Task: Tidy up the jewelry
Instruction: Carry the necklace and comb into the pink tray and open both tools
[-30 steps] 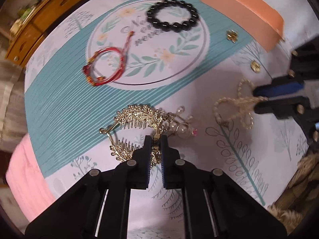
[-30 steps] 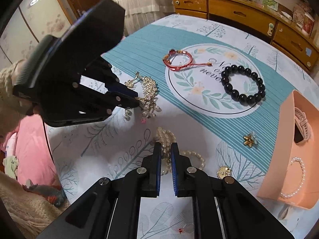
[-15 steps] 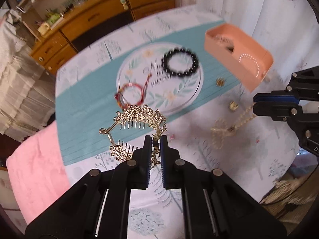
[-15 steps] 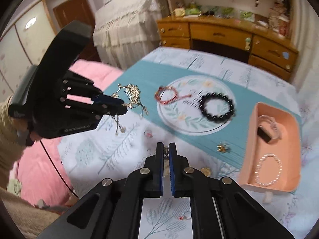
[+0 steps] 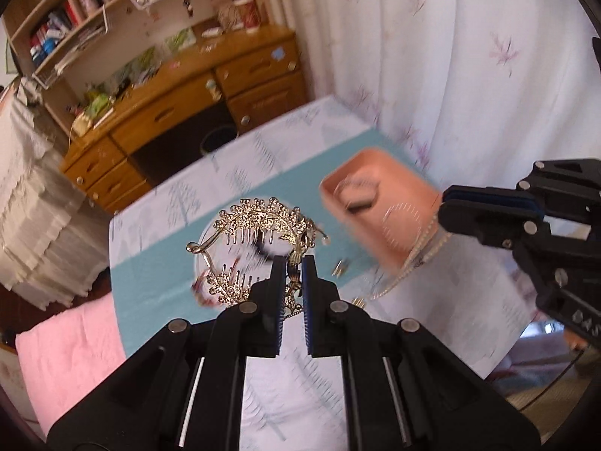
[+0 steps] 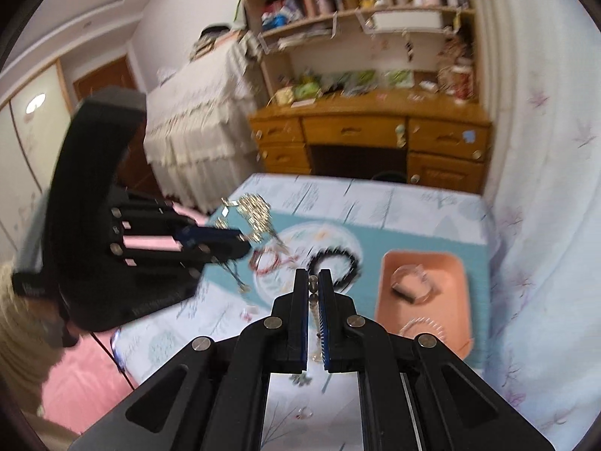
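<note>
- Left gripper [image 5: 292, 263] clamped on a gold hair comb [image 5: 255, 225], pinching it at its right end; comb is up in the air above the table [image 5: 233, 176], teeth pointing down, filigree arch on top.
- Right gripper [image 6: 312, 282] clamped on a pearl chain [image 6: 312, 289]; beads show in the narrow gap between the blue pads, chain hangs down between the fingers.
- In the left wrist view the right gripper comes in from the right edge, chain dangling from its tip in front of the peach tray [image 5: 379, 203].
- In the right wrist view the left gripper sits at left, comb glinting at its tip, small drops hanging under it.
- Peach tray on the table's right side, near the curtain [image 6: 544, 188]; holds a clear hair clip [image 6: 411, 282] and a white bead bracelet [image 6: 422, 329].
- Black bead bracelet [image 6: 334, 263] and red cord bracelet [image 6: 268, 263] lie on the round printed motif of the teal-and-white cloth, side by side, both blurred.
- Small gold pieces on the cloth near the tray, too blurred to tell.
- Pink bedding [image 5: 67, 345] beside the table, wooden desk [image 6: 368, 135] with shelves behind.
</note>
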### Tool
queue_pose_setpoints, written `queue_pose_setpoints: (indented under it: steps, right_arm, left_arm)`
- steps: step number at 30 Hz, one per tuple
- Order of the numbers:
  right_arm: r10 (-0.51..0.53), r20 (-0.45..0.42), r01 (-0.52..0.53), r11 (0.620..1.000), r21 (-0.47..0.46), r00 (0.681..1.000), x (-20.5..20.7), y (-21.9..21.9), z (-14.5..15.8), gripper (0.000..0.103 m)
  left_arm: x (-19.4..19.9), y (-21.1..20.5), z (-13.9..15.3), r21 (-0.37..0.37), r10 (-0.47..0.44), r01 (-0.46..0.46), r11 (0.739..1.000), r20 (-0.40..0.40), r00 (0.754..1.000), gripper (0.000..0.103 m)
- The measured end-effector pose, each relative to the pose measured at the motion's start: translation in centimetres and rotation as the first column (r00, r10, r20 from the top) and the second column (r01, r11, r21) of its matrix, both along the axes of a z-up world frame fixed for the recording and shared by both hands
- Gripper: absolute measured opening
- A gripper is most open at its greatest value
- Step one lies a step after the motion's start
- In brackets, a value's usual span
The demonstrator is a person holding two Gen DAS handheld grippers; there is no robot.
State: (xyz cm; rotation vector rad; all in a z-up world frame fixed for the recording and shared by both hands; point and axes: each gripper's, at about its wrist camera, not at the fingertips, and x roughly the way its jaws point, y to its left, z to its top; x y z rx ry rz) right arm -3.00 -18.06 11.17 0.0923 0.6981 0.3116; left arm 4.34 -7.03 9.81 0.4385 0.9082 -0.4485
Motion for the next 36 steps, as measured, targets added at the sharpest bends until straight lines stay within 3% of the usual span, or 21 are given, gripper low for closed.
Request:
queue_pose_setpoints:
  steps: [8, 13, 18, 23, 29, 36]
  right_arm:
    - [-0.131, 0.11, 0.13, 0.991, 0.011, 0.985, 0.0, -4.7, 6.1, 0.005]
    - [-0.192, 0.075, 0.191, 0.981, 0.018, 0.979, 1.5, -7.8, 5.8, 0.005]
    - [-0.241, -0.01, 0.241, 0.97, 0.015, 0.971, 4.2, -10.3, 2.1, 0.005]
    - [-0.231, -0.15, 0.23, 0.973, -0.025, 0.961, 6.4, -11.1, -3.7, 0.005]
    - [-0.211, -0.343, 0.206, 0.977, -0.052, 0.915, 7.9, -10.9, -10.4, 0.009]
    - [-0.282, -0.341, 0.262, 0.959, -0.105, 0.897, 8.1, -11.8, -12.5, 0.015]
  left_arm:
    - [2.6, -6.7, 2.3, -0.058, -0.015, 0.016, 0.998, 0.014, 1.0, 0.006]
    - [4.6, -10.4, 1.0, -0.097, -0.037, 0.035, 0.995, -0.028, 0.999, 0.006]
    - [6.5, -12.4, -2.7, -0.111, -0.04, 0.03, 0.993, -0.085, 0.996, 0.006]
    - [8.1, -13.2, -7.0, -0.095, -0.041, 0.027, 0.995, -0.148, 0.988, 0.006]
    - [8.7, -13.7, -9.9, -0.081, -0.049, 0.034, 0.996, -0.185, 0.981, 0.006]
    - [8.2, -14.1, -10.7, -0.089, -0.083, 0.066, 0.994, -0.205, 0.975, 0.006]
